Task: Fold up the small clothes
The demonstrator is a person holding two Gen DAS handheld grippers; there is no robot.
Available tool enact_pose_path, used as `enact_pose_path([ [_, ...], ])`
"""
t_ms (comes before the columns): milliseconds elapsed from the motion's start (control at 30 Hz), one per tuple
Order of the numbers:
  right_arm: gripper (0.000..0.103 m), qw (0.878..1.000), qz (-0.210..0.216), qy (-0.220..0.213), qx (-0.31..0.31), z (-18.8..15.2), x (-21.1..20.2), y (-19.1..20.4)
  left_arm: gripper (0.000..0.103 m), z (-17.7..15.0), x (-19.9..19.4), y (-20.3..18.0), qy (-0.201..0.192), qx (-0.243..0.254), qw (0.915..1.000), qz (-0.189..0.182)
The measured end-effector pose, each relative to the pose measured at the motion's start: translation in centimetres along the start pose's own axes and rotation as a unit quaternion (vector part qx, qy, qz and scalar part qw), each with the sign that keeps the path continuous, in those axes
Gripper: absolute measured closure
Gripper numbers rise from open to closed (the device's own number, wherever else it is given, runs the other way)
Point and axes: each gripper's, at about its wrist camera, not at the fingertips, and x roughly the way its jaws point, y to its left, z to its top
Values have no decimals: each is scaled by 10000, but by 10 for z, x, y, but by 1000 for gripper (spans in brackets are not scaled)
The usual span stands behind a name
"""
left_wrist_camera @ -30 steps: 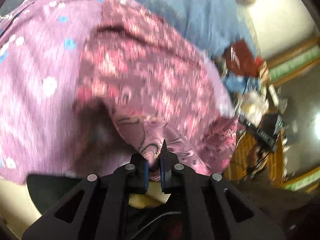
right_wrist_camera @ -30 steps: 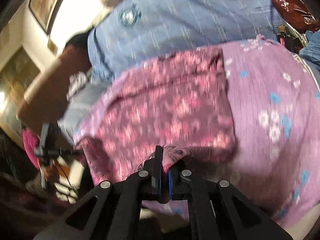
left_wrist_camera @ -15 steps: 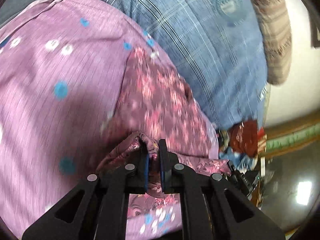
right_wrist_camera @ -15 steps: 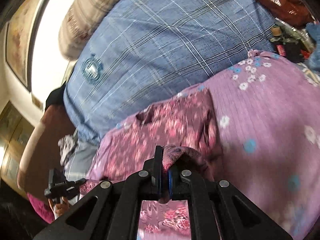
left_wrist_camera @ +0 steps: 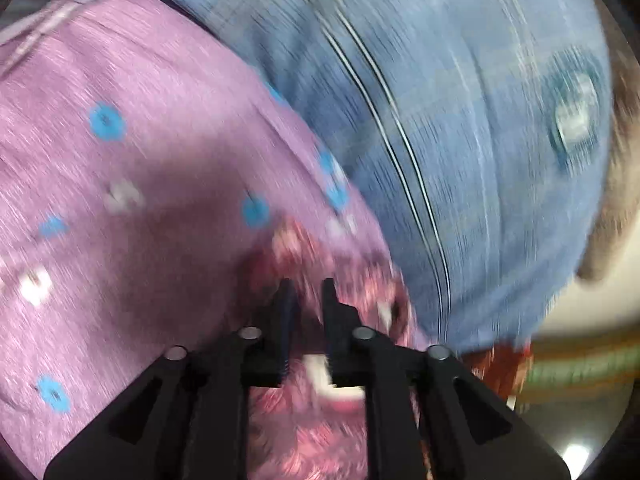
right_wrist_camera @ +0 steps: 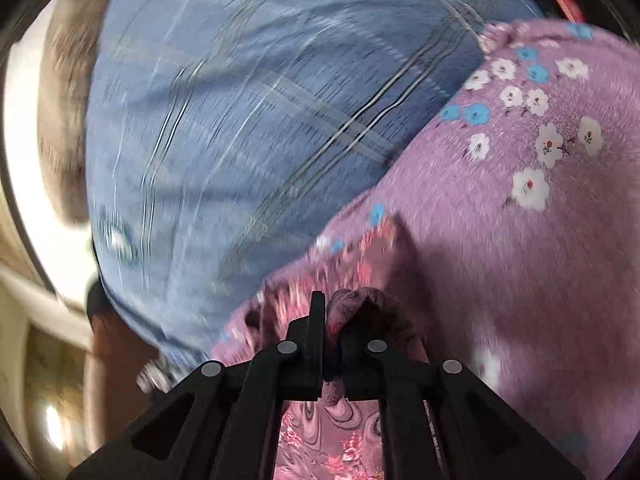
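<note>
A small maroon garment with a pink flower print (left_wrist_camera: 304,248) lies on a purple flowered sheet (left_wrist_camera: 120,160). My left gripper (left_wrist_camera: 306,292) sits low over the garment's far edge; its jaws stand slightly apart and the blurred view does not show cloth between them. My right gripper (right_wrist_camera: 332,312) is shut on a bunched fold of the same garment (right_wrist_camera: 360,300), held just above the sheet (right_wrist_camera: 520,220). More of the garment (right_wrist_camera: 328,440) lies under the right gripper.
A large blue checked pillow (left_wrist_camera: 460,120) lies just beyond the garment and shows in the right wrist view too (right_wrist_camera: 240,120). A brown striped bolster (right_wrist_camera: 64,120) lies behind it. Room clutter lies off the bed's edge (left_wrist_camera: 500,364).
Both grippers have carried the garment's near edge forward over itself, towards the blue pillow. The left jaws now stand a little apart where they pinched cloth before.
</note>
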Motion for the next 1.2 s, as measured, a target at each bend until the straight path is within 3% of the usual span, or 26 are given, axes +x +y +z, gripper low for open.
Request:
enact_pose_path([
  [67, 96, 9994, 16, -73, 328, 7, 1, -9, 67, 9, -8, 9, -97, -252, 9995, -135],
  [100, 96, 9990, 90, -82, 423, 8, 0, -13, 65, 12, -13, 12, -145, -253, 9995, -122],
  [233, 93, 9978, 385, -350, 406, 11, -22, -15, 53, 4, -25, 10, -125, 519, 9981, 316],
  [300, 76, 9940, 535, -703, 641, 12, -35, -20, 53, -6, -21, 6, 83, 894, 9953, 355],
  [333, 70, 9940, 332, -830, 633, 13, -41, -21, 51, -11, -18, 3, 174, 1047, 9937, 372],
  [433, 69, 9975, -381, -589, 10, 9, -40, -11, 45, -27, -4, -10, 417, 1649, 9840, 524],
  [567, 56, 9946, -849, -317, -497, 0, -24, -3, 30, -38, 22, -18, 699, 1837, 9786, 615],
  [633, 55, 9917, -1121, -196, -594, -2, -10, -7, 26, -42, 36, -22, 759, 1873, 9761, 795],
  [700, 56, 9890, -1319, -39, -675, -3, 6, -6, 34, -46, 43, -26, 682, 1947, 9739, 941],
  [733, 60, 9870, -1406, -39, -781, -5, 12, -3, 61, -49, 41, -31, 558, 2107, 9709, 989],
  [767, 80, 9833, -1507, -48, -1022, -7, 18, 4, 88, -51, 38, -38, 440, 2319, 9658, 1078],
  [800, 98, 9792, -1585, -41, -1265, -9, 20, 12, 93, -52, 33, -41, 345, 2442, 9631, 1080],
  [867, 99, 9665, -1665, -371, -1918, -14, 13, 35, 98, -49, 14, -47, 20, 2486, 9651, 823],
  [967, 99, 9672, -1158, -888, -2077, -9, -13, 57, 98, -36, -1, -52, -420, 2410, 9679, 575],
  [1067, 99, 9715, -990, -1137, -1830, 3, -15, 59, 98, -19, 13, -47, -565, 2218, 9692, 911],
  [1100, 99, 9720, -1104, -1111, -1755, 7, -10, 54, 98, -16, 21, -43, -553, 2151, 9696, 1023],
  [1133, 99, 9730, -1260, -1012, -1649, 12, -1, 47, 100, -9, 35, -34, -487, 1966, 9696, 1375],
  [1200, 99, 9744, -1678, -583, -1379, 17, 22, 27, 100, -4, 51, -20, -269, 1775, 9708, 1590],
])
